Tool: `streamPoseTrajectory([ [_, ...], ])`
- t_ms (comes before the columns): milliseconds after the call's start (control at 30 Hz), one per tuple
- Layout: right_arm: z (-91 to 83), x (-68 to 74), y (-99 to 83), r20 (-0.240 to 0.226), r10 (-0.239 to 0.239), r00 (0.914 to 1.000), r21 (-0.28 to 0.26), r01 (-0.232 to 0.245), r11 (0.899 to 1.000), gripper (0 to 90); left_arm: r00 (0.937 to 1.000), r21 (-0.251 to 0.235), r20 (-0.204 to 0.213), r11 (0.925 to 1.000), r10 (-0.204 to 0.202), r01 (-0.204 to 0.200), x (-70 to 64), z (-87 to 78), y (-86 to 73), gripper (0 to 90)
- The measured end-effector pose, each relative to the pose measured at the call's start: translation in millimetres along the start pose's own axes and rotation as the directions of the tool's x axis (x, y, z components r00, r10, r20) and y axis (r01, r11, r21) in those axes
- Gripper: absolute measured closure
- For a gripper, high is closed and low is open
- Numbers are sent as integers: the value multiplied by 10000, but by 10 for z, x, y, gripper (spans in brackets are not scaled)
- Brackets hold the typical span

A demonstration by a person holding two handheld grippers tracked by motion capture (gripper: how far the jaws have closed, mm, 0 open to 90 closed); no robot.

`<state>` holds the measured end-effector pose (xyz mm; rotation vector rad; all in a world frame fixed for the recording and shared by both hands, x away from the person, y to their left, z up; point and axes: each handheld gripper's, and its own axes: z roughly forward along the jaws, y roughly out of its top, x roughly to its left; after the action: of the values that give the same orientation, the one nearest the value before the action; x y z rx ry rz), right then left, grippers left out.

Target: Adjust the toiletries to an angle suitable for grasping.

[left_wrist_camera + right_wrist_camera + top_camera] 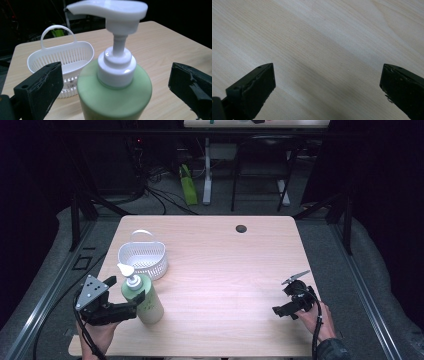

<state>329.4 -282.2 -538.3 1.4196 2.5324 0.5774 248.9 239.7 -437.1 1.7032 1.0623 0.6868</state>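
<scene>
Tabletop (225,265): pale wood, bare at centre.
Basket (142,257): white, slotted, handled; stands just behind the bottle.
Pump bottle (143,296): green, upright, near the left front edge.
Left hand-held gripper (131,304): jaws wide, bracketing the bottle, not yet clamped. Best closed squarely on the body below the collar, level, to avoid tipping.
Right hand-held gripper (286,310): wide open, empty, over bare wood.

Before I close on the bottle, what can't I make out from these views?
- Bottle base: cut off by the bottom edge in the left gripper view.
- Finger-to-bottle contact: high view too small; the left gripper stands open around it.
- Basket inside: near wall hides its floor in the left gripper view.
- Right gripper: open over bare table.
</scene>
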Motion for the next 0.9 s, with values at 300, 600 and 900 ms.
streamPoseTrajectory([
  [300, -10, -9, -6, 68, -61, 10000, -58, 61, 10000, 0, 10000, -456, -94, 9990, 22, -26, -21, 80, 105, 5],
  [600, -3, -4, -1, 115, -63, 9999, -29, 64, 10000, 0, 9999, -1158, -111, 9933, 43, -56, -51, 68, 133, 306],
  [900, 2, 1, 3, 176, -108, 9998, -16, 108, 9999, 4, 9996, -1672, -135, 9857, -239, 213, -34, 66, 104, 547],
])
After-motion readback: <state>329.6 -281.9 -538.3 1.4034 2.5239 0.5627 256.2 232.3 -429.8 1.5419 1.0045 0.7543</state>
